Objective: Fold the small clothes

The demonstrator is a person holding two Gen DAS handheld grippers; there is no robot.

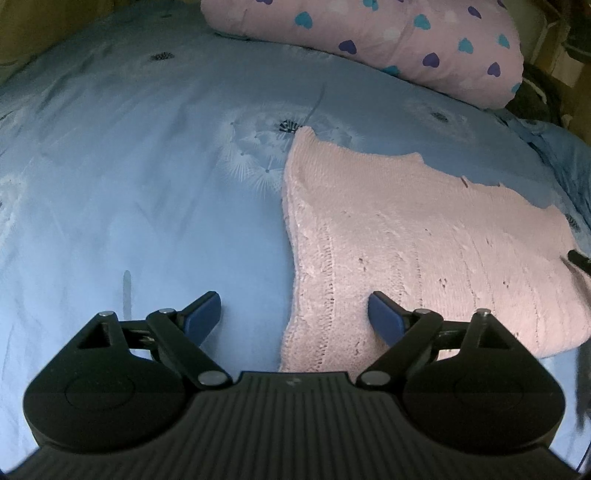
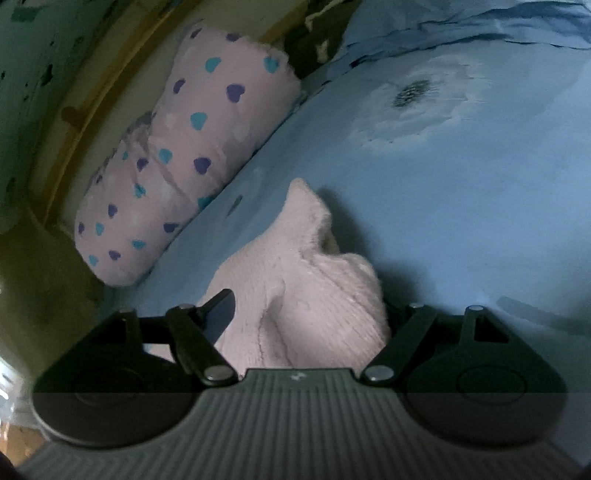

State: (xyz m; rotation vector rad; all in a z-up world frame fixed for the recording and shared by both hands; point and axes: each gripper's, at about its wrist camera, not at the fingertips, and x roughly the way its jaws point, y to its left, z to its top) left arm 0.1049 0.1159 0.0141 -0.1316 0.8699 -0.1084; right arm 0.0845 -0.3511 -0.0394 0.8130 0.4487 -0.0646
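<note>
A pale pink knitted garment [image 1: 417, 240] lies flat on the blue bedsheet [image 1: 147, 184], right of centre in the left wrist view. My left gripper [image 1: 295, 317] is open, its fingers astride the garment's near left edge, holding nothing. In the right wrist view the same pink knit [image 2: 306, 291] is bunched up and raised between the fingers of my right gripper [image 2: 310, 317]. The jaws stand wide and the right fingertip is hidden behind the cloth. A dark tip of the right gripper [image 1: 578, 256] shows at the garment's right edge in the left wrist view.
A pink pillow with blue and purple hearts [image 1: 388, 44] lies along the far edge of the bed; it also shows in the right wrist view [image 2: 177, 158]. A wooden bed frame [image 2: 74, 110] and wall stand behind it. Rumpled blue bedding [image 2: 498, 26] lies at the far right.
</note>
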